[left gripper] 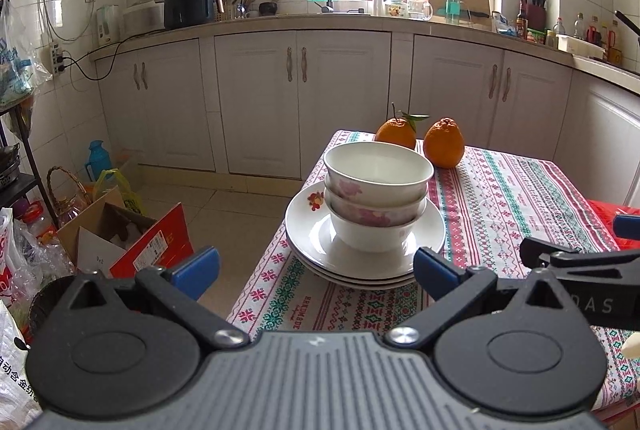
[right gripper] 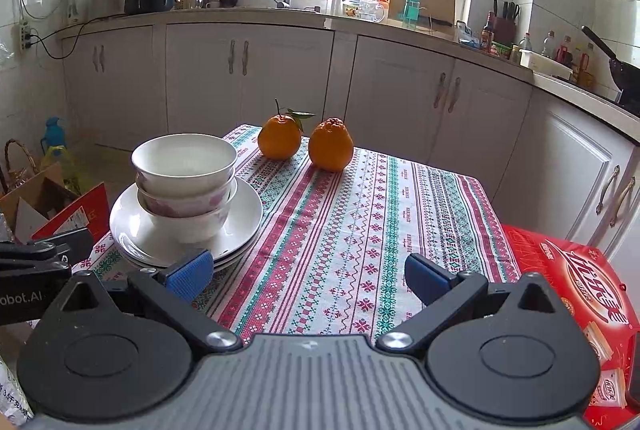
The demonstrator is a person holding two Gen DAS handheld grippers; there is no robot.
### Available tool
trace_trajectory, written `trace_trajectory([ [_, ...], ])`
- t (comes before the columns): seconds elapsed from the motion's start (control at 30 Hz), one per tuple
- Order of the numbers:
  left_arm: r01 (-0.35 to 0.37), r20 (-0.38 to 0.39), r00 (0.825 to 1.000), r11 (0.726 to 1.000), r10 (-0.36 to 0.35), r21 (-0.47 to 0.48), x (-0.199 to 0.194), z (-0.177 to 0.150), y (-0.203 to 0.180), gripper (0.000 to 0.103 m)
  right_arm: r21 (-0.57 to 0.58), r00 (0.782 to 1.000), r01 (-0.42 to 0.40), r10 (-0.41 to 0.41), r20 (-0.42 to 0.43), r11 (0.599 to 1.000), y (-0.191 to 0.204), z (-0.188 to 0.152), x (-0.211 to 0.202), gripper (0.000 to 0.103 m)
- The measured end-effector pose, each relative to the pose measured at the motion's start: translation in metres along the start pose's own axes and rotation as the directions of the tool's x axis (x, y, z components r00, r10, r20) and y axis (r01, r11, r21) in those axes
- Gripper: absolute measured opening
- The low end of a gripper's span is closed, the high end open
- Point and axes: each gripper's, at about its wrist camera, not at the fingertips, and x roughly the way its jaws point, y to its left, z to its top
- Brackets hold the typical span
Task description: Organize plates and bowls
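We read the following writing. The tablecloth (right gripper: 360,214) carries the repeated word "HANDMADE" in small capitals along its stripes. The body of the left gripper (left gripper: 316,270), seen at the left edge of the right wrist view, reads "obot.AI". The body of the right gripper (right gripper: 306,274), seen at the right edge of the left wrist view, shows the letters "DAS". The red box (right gripper: 576,294) at the near right corner of the counter (right gripper: 460,190) bears large white Chinese characters that we cannot make out reliably.

The bowls (left gripper: 378,198) form one upright nested stack of three, openings facing up, with pink floral print on the outer walls. The stack stands in the middle of the plates (left gripper: 312,230), which lie flat, one on another, near the left edge of the counter. The top plate shows a small red and orange motif on its far-left rim. The stack's long axis is vertical.

Two oranges (right gripper: 306,142) sit side by side at the far end of the counter, well apart from the plates.

We find the left jaws spread wide and holding nothing, with the plates just ahead. The right jaws are likewise spread wide and empty, over bare cloth, to the right of the plates.
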Motion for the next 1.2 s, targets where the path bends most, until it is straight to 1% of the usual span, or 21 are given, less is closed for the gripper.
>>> trace_trajectory([
  [1.2, -0.004, -0.008, 1.000, 1.000, 0.004, -0.016, -0.0036, -0.0002, -0.0011, 0.102, 0.008, 1.000, 0.019, -0.019, 0.004, 1.000, -0.0010, -0.0008, -0.0017, 0.103],
])
